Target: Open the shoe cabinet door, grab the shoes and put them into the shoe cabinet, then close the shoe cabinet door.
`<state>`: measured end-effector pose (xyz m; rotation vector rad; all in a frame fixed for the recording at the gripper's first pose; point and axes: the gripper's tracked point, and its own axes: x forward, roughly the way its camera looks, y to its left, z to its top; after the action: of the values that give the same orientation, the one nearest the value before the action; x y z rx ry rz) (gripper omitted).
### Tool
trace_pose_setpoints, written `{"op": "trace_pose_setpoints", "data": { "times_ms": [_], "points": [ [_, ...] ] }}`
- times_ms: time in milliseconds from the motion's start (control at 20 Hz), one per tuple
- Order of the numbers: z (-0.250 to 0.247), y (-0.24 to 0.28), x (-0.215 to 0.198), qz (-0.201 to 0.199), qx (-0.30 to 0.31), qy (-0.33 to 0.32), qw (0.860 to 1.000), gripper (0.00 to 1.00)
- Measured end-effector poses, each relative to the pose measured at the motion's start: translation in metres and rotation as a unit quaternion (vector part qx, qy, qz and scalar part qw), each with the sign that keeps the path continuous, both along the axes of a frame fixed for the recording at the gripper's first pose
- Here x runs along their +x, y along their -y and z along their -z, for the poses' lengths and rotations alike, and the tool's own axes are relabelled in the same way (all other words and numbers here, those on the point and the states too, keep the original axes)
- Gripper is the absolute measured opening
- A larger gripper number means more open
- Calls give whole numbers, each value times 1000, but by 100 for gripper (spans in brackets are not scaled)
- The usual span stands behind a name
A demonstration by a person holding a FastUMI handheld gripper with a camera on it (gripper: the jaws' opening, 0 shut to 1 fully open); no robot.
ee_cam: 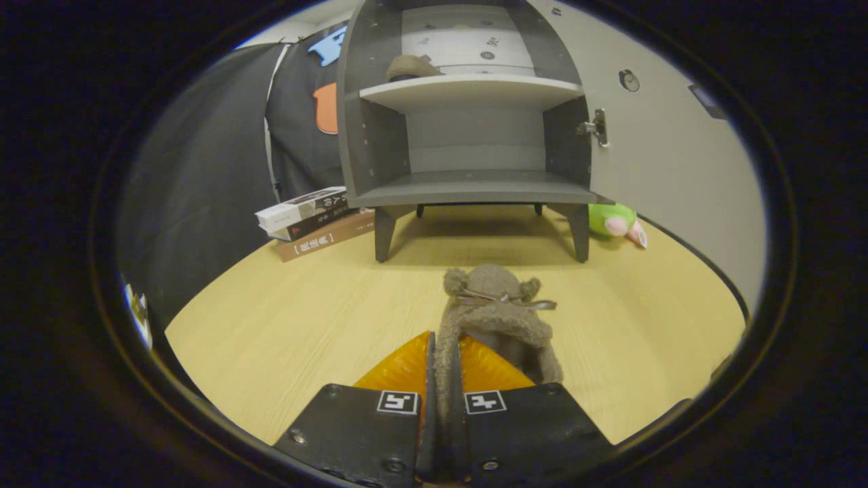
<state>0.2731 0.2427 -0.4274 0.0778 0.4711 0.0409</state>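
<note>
A fuzzy grey-brown shoe (498, 312), a plush slipper with a small bow across its upper, is held by the gripper (447, 369): both fingers are pressed together on the rim of the shoe's heel end, so that a narrow strip of plush is pinched between them while the rest of the shoe extends forward, beyond the fingertips, with its toe pointing toward the cabinet. Whether the sole rests on the table or hangs just above it cannot be told. Ahead of the shoe stands the shoe cabinet (468, 129), a dark grey unit on short tapered legs, with its interior fully exposed. Its door (668, 156) is swung wide open to the right, a metal hinge (595, 127) showing at the cabinet's right edge. The lower compartment has a bare floor; on the pale shelf (471, 89) above it lies a second shoe (411, 68) of the same plush material, toward the left side. The cabinet stands on a light wood-grain table (325, 318). Left of the cabinet, touching or nearly touching its front left leg, is a slanted stack of books (313, 218). To the right, just beside the right leg and below the open door, lies a green plush toy (616, 221) with pink parts. A dark cloth wall (210, 176) closes the scene on the left.
</note>
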Motion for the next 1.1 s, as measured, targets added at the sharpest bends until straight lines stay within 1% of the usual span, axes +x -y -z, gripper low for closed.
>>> {"op": "trace_pose_setpoints", "data": {
  "times_ms": [100,150,300,450,700,850,1100],
  "points": [
    [-14,-2,-11,-6,37,-2,999,12],
    [-23,0,-17,-5,42,1,999,12],
    [-55,9,-33,-6,23,22,999,12],
    [-97,8,-55,-24,23,54,998,12],
    [-180,9,-91,-51,-2,125,991,12],
    [-228,9,-101,-61,-14,167,984,12],
    [-308,5,-100,-71,-38,214,974,12]
  ]
}}
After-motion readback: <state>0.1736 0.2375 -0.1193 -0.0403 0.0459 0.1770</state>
